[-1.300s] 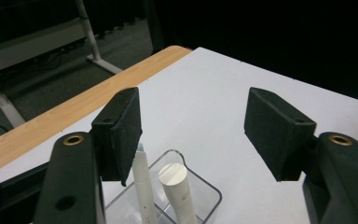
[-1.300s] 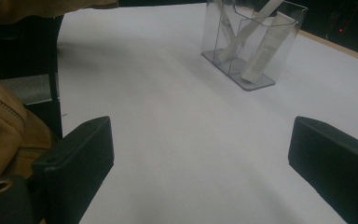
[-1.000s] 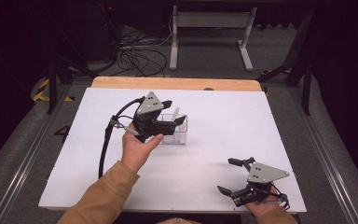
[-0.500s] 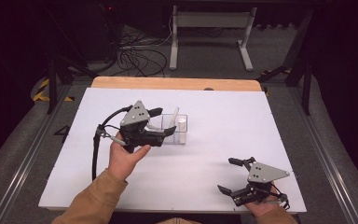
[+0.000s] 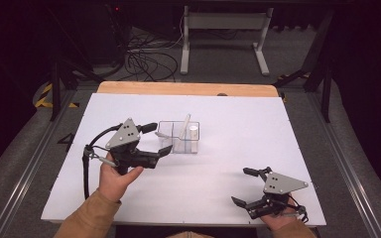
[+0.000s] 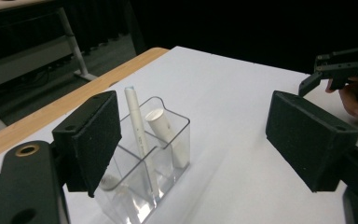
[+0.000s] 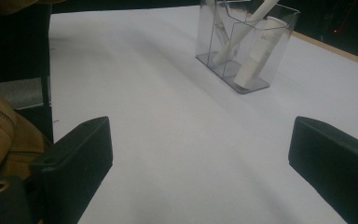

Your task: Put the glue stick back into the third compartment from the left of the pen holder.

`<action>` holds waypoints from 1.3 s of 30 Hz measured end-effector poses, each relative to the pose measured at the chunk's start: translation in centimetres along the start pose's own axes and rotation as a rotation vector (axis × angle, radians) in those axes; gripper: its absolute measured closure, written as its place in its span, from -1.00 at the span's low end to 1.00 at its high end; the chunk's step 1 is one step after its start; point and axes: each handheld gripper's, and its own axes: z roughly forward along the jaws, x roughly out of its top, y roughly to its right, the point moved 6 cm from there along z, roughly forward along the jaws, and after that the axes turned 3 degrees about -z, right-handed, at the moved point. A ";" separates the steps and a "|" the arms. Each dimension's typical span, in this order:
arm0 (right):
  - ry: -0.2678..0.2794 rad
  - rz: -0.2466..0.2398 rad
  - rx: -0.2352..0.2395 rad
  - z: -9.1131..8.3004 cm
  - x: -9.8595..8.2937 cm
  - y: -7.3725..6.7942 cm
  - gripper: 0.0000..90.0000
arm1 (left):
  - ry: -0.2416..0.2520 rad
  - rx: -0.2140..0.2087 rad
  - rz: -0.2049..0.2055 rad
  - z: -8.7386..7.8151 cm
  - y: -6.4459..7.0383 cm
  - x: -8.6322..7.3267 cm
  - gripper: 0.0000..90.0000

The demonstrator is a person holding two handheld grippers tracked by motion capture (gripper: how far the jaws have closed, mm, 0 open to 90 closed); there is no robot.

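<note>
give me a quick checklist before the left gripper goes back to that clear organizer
1. Left gripper open: ok, its jaws stand wide apart with nothing between them.
2. Clear organizer upright on the white table: ok.
3. White pen within reach: ok, it leans in a compartment with its tip above the rim.
4. White tube in its own compartment, apart from the pen: ok.
5. Right gripper out of the way: ok, it sits open near the table's near edge, away from the organizer.
6. What lies at the bottom of the nearest compartment: cannot tell.
</note>
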 end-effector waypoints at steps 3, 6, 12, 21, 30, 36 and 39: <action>-0.002 -0.002 -0.001 0.0 0.0 0.0 -0.85 | -0.005 0.008 -0.001 -0.8 0.0 -1.0 -0.62; -0.003 -0.004 0.001 0.0 0.0 0.0 -0.85 | -0.002 0.019 -0.013 -1.5 -0.1 -2.1 -0.67; -0.002 -0.003 0.001 0.1 0.0 0.0 -0.85 | -0.011 0.032 -0.038 -2.8 -0.4 -4.1 -0.71; -0.001 -0.002 0.001 0.1 0.0 0.0 -0.85 | -0.067 0.066 -0.063 -3.7 -0.8 -7.1 -0.75; -0.002 -0.003 0.001 0.0 0.0 0.0 -0.85 | -0.064 0.046 -0.066 -4.7 -0.9 -9.4 -0.76; -0.001 -0.003 0.000 0.0 0.0 0.0 -0.85 | -0.061 0.037 -0.070 -5.5 -1.0 -10.8 -0.76; -0.002 -0.003 0.000 0.0 0.0 0.0 -0.85 | -0.059 0.028 -0.065 -5.8 -0.9 -11.4 -0.75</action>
